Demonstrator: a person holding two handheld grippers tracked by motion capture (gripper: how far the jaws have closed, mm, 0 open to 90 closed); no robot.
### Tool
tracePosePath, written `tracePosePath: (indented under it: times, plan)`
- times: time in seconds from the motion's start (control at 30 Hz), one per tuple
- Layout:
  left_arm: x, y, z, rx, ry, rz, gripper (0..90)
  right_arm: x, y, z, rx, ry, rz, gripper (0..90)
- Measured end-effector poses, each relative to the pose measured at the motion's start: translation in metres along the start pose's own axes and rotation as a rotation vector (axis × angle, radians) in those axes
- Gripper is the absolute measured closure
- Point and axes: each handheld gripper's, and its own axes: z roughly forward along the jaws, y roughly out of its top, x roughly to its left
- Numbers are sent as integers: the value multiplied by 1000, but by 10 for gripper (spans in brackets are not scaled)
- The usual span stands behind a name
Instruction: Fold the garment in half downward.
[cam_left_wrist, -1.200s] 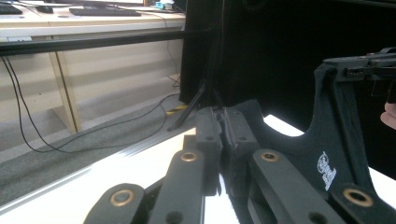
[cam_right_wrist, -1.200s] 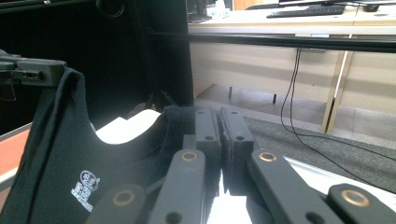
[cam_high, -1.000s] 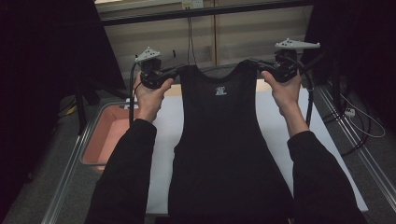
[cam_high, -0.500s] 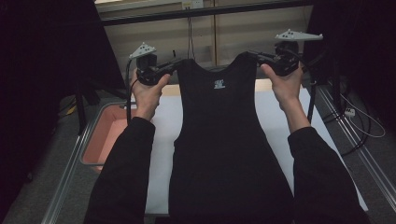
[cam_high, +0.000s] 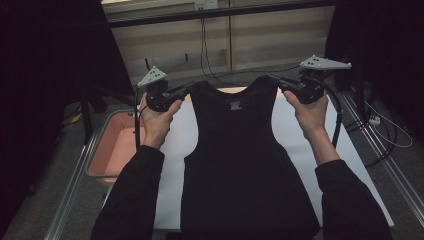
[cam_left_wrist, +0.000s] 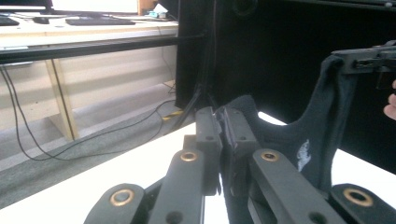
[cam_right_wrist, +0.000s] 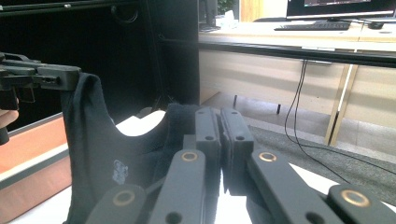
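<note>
The black vest (cam_high: 245, 150) has sunk toward the white table (cam_high: 300, 135), desks beyond.

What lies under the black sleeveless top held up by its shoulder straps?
A white table surface shows on both sides of the black sleeveless top; whatever lies directly beneath the fabric is covered.

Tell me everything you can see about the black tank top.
The black sleeveless fabric tank top has a scooped neck and a small pale print inside the collar. It is stretched by its two shoulder straps, one pinched in the left gripper, one in the right gripper, its body draping onto the white table.
</note>
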Motion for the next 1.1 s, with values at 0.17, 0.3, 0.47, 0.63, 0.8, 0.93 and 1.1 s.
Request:
tracePosePath:
  times: [0.17,0.3,0.47,0.63,0.8,0.93,1.1]
  plan:
    - [-15,5,-12,-19,-22,25,863,8,2,-12,-17,12,-11,869]
    - [-23,5,-23,-35,-30,30,863,19,7,-24,-30,19,-35,869]
    - [-33,-1,-37,-55,-38,46,863,30,8,-39,-45,33,-34,869]
    - [-41,-5,-52,-64,-50,55,863,42,5,-54,-62,63,-60,869]
    - [-49,-13,-64,-68,-67,61,863,54,1,-69,-59,75,-78,869]
    - [-59,-24,-72,-66,-47,64,863,60,-7,-82,-60,89,-72,869]
    - [-67,-30,-82,-50,-58,78,862,67,-17,-95,-67,109,-61,869]
